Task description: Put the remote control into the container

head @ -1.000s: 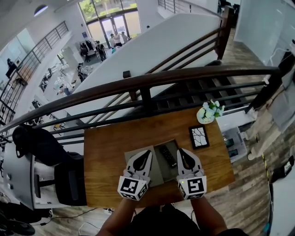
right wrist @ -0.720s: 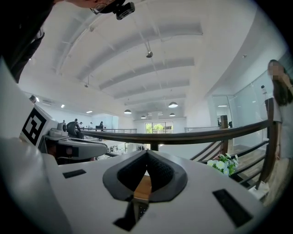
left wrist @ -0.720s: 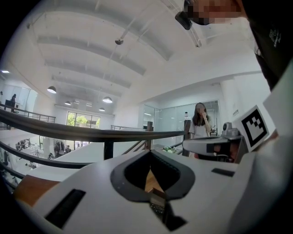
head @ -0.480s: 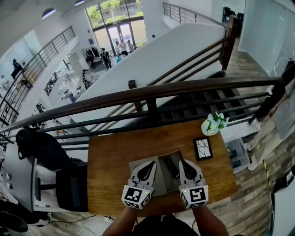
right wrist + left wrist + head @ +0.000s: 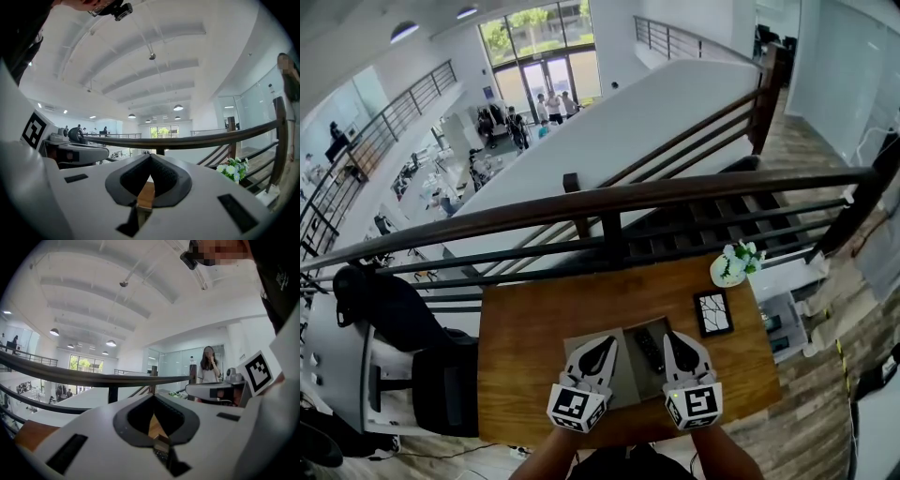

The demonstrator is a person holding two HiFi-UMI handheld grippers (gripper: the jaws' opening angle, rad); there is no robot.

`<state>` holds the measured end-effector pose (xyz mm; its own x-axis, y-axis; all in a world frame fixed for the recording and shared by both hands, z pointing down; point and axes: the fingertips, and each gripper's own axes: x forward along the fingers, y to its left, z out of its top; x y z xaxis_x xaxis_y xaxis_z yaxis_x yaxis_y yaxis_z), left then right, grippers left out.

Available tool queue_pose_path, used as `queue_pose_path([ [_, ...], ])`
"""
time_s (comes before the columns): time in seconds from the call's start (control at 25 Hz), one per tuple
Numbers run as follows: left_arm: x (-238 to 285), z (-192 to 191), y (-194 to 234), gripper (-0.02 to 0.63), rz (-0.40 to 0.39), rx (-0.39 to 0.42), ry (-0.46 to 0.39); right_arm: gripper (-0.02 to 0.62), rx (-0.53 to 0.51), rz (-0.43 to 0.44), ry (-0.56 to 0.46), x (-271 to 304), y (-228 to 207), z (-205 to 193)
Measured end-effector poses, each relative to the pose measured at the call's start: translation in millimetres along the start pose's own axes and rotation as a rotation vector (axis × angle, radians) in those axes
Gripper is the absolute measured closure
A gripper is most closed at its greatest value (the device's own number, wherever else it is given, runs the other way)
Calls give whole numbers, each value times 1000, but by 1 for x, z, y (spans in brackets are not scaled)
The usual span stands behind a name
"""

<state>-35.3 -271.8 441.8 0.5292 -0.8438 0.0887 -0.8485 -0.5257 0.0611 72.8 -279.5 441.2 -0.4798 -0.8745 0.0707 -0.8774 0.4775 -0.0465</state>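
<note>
Hardly anything on the table has shifted since the earlier frames: the head camera has tipped a little, so the wooden table [image 5: 525, 356] sits lower in the picture, while both grippers keep their places either side of the remote control [image 5: 649, 349].

The left gripper [image 5: 600, 349] has its jaws together with nothing between them; only bare wood shows through the gap behind the tips. The right gripper [image 5: 674, 339] is likewise closed and empty. Both point level, away from the person, toward the railing [image 5: 609, 202].

The remote control lies between the two tools, just beside the right gripper's inner edge and farther from the left one. Its long axis runs away from the person, roughly parallel to the jaws, with the far end leaning slightly to the left. It appears to rest on the darker right-hand part of the grey container [image 5: 626, 373] (how deep that part is cannot be made out from above), so the placing looks done or nearly so. If it still needs handling, the right gripper is the nearer one and would first have to open.
</note>
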Motion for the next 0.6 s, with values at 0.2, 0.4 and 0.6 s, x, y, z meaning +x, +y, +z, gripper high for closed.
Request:
queue_pose_path([
  [0.2, 0, 1, 1, 598, 0, 4, -5, 568, -33, 1, -12, 1, 3, 0],
  [0.4, -1, 0, -1, 598, -5, 13, -5, 568, -63, 19, -16, 0, 11, 0],
  [0.6, 0, 0, -2, 598, -11, 17, -3, 568, -73, 31, -32, 3, 15, -1],
])
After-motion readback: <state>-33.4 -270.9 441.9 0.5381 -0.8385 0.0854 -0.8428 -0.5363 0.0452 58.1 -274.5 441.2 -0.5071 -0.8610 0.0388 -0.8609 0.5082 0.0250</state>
